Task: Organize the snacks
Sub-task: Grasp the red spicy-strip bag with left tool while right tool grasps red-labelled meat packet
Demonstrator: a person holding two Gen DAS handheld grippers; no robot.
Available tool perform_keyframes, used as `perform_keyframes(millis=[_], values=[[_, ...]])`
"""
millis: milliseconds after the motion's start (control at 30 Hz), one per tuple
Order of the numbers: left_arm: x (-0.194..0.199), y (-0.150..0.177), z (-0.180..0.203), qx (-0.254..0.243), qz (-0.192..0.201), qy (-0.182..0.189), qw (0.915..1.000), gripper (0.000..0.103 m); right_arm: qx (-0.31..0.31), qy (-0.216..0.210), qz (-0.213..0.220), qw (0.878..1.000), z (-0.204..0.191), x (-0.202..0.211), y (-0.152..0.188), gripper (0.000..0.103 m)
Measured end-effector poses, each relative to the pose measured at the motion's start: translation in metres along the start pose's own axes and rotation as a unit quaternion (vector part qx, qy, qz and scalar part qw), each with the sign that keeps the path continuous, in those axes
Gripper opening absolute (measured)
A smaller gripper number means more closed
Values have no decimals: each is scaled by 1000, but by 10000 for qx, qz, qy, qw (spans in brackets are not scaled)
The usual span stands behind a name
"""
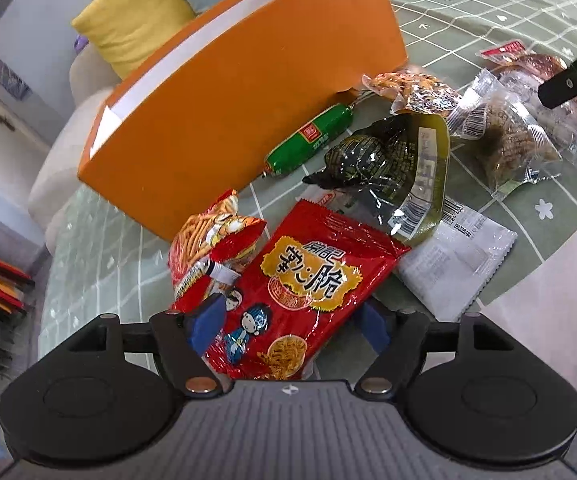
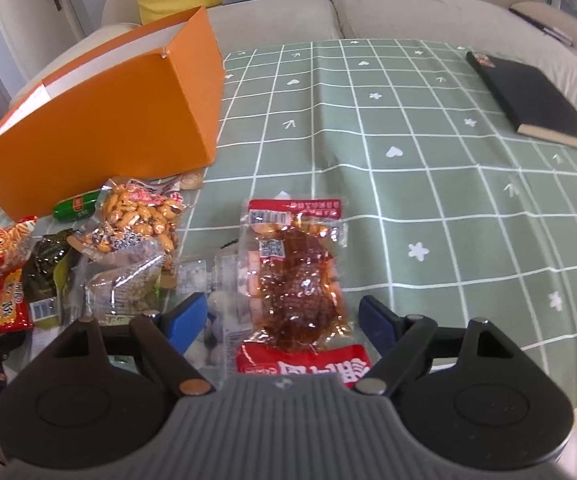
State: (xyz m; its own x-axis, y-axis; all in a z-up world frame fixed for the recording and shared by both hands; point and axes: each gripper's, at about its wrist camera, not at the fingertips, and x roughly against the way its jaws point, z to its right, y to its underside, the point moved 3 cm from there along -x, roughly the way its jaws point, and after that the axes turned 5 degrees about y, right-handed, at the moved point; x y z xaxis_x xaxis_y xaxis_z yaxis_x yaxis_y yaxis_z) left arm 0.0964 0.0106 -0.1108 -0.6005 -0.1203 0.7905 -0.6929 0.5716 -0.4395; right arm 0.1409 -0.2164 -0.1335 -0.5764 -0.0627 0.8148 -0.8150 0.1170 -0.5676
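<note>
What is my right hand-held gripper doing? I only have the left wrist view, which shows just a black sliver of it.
Observer: The right hand-held gripper is open, with its blue fingers on either side of a clear pack of brown braised meat.
Operator: Anything beside that pack?
Observer: A clear pack of small white balls lies along its left edge.
Operator: And by the box corner?
Observer: A small round beige packet lies at the orange box.

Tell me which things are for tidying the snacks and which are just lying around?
For the job: orange box, red noodle snack bag, green sausage, peanut pack, braised meat pack, left tool, right tool.

Just lying about: black book, yellow cushion, sofa.
</note>
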Motion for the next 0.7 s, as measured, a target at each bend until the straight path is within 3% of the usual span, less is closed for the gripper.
perform_keyframes(millis=[100,200,267,333,433,500,533,700], values=[[2,0,7,-244,108,-201,9994,86,55,-90,53,9999,-2,1,2,76],[2,1,13,-407,155,-342,9985,83,-11,-222,87,9997,-2,5,3,60],[3,1,17,-506,195,-362,9979,73,-56,-264,130,9995,0,8,4,46],[3,2,23,-579,207,-380,9974,51,-53,-297,125,9995,0,11,4,43],[2,3,28,-676,135,-506,9963,32,58,-229,195,9995,-3,15,7,40],[6,3,26,-626,199,-565,9962,30,148,-202,263,9993,-5,20,8,37],[8,2,26,-552,245,-539,9967,29,179,-222,309,9991,-6,22,9,32],[28,-3,9,40,530,-359,9979,23,374,-212,509,9978,-12,33,9,30]])
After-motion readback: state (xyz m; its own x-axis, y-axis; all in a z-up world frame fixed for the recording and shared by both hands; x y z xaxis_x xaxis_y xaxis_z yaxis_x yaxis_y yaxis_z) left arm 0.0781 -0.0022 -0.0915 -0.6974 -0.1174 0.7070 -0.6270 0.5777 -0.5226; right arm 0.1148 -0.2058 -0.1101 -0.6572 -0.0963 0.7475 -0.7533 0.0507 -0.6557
